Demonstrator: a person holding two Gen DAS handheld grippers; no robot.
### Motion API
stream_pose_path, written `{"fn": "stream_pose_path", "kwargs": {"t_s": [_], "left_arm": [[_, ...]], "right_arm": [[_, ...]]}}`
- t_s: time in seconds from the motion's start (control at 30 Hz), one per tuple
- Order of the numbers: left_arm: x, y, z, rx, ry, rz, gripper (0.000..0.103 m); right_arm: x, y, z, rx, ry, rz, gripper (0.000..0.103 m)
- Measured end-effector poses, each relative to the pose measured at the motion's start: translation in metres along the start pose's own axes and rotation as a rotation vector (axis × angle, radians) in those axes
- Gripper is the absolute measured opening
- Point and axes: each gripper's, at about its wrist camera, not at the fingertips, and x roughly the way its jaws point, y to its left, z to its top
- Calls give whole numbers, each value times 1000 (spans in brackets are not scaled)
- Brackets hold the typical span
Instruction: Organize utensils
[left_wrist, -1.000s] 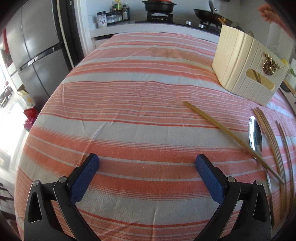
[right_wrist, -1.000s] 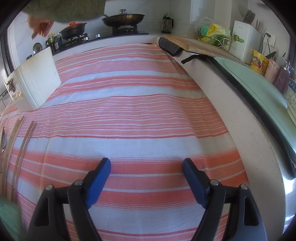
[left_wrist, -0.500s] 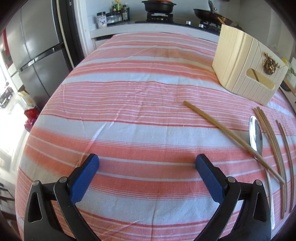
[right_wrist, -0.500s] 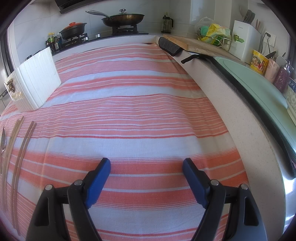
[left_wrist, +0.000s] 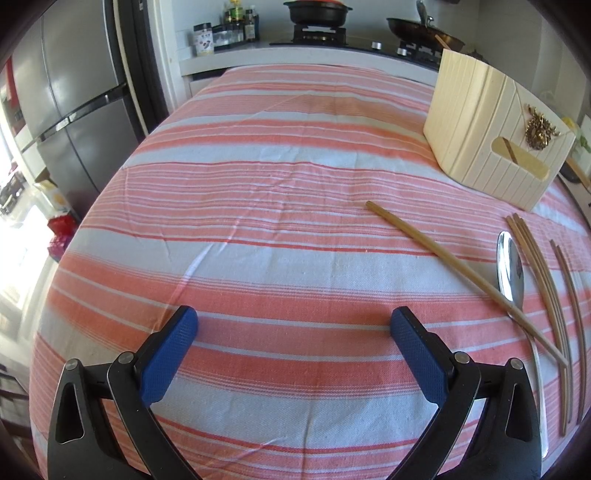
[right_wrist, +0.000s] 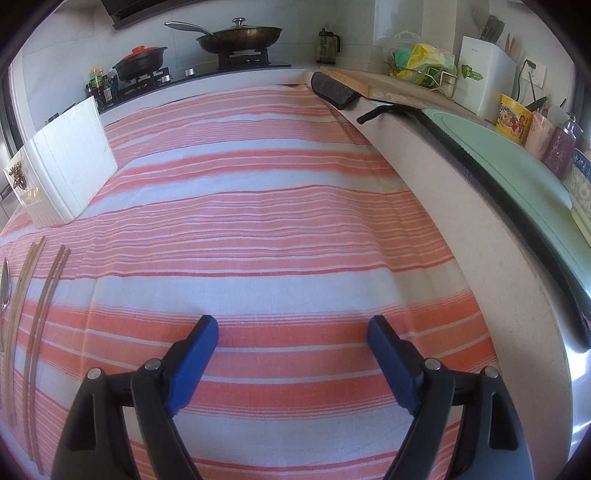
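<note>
On the striped tablecloth (left_wrist: 258, 206), seen from the left wrist, the left gripper (left_wrist: 293, 321) sits low with its jaws spread wide, nothing between the textured blue pads (left_wrist: 168, 354). The cloth is woven cotton-ish stuff, orange-red and white bands, a few soft creases. Off to the right lies a single wooden chopstick (left_wrist: 461, 275), straight and square-ended, angled so its thin end crosses over the neck of a shiny metal spoon (left_wrist: 511, 267). Just beside the spoon is a tight bundle of chopsticks (left_wrist: 539, 277), then another pair (left_wrist: 570, 284) a bit further right. Behind them stands a cream ribbed plastic holder box (left_wrist: 480, 136) with a slot cutout and a little gold ornament on its face; something wooden shows through the slot.

From the right wrist, the right gripper (right_wrist: 291, 332) is also spread wide open over bare cloth, holding nothing. The chopstick groups (right_wrist: 22, 302) and (right_wrist: 46, 295) run along the far left edge, the spoon (right_wrist: 4, 284) barely peeking in, and the holder box (right_wrist: 70, 166) stands upright behind them. A speckled stone counter (right_wrist: 480, 221) runs along the right, topped with a smooth pale green mat (right_wrist: 517, 162).
</note>
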Motion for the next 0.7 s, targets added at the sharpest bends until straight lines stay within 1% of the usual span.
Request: {"fn": "stream_pose_path", "kwargs": {"t_s": [0.03, 0.07, 0.13, 0.17, 0.2, 0.27, 0.3, 0.33, 0.4, 0.47, 0.57, 0.7], "left_arm": [[0, 0, 0, -1, 0, -2, 103], [-1, 1, 0, -3, -1, -2, 103], [-4, 0, -1, -6, 5, 6, 102], [-8, -1, -2, -22, 16, 8, 102], [-16, -3, -5, -57, 18, -11, 102], [-36, -14, -10, -116, -9, -100, 102], [-46, -24, -11, -120, -17, -135, 102], [-54, -37, -12, -112, -18, -153, 102], [-64, -63, -13, -71, -14, -164, 102], [-67, -85, -12, -56, -24, -148, 102], [-57, -110, -10, -53, -19, -127, 102], [-35, -129, -13, -1, -3, -36, 102]], "right_arm": [[3, -2, 3, 22, 9, 7, 99], [6, -3, 4, 34, 18, 7, 102], [6, -3, 3, 34, 15, 6, 103], [5, -3, 2, 34, 15, 6, 102], [5, -2, 1, 34, 14, 3, 102], [2, 0, -1, 34, 11, -14, 102], [-1, 2, -4, 34, 4, -31, 102], [-6, 6, -7, 33, -4, -47, 102], [-21, 19, -14, 24, -33, -26, 102], [-42, 41, -23, 1, -73, 30, 102], [-67, 79, -37, -50, -117, 107, 102], [-89, 125, -55, -120, -140, 182, 102]]}}
